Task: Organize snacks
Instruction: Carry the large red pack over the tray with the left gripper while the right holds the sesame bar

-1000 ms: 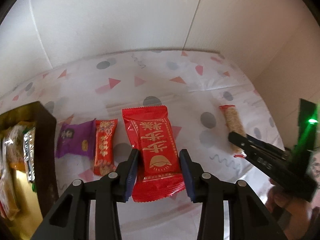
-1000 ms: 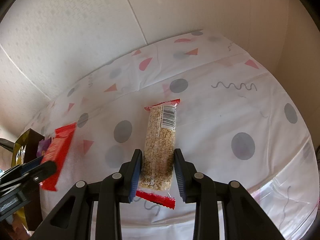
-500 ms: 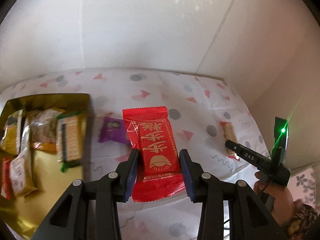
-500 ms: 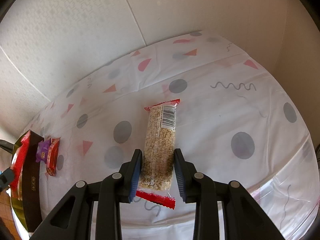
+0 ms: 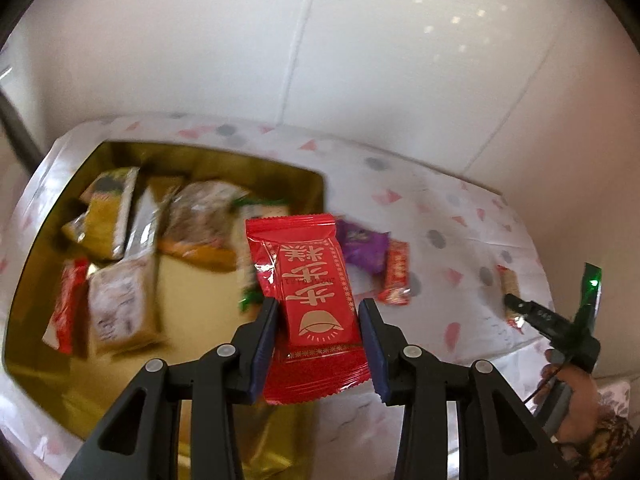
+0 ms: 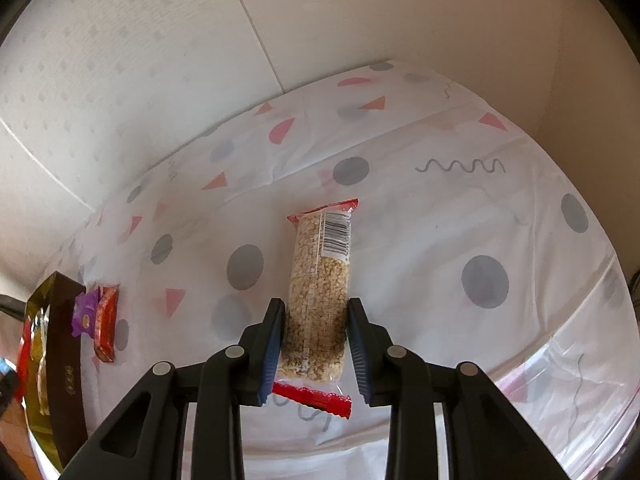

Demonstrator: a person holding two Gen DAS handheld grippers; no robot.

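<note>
Left jaws clamp red packet [image 5: 316,300] – gold Chinese characters; right jaws clamp barcoded grain bar [image 6: 320,292].

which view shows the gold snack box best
The left wrist view: the gold snack box is seen from above, open, with several packets inside, though blurred. The right wrist view catches only its dark side wall and a sliver of the inside at the far left edge.
</note>
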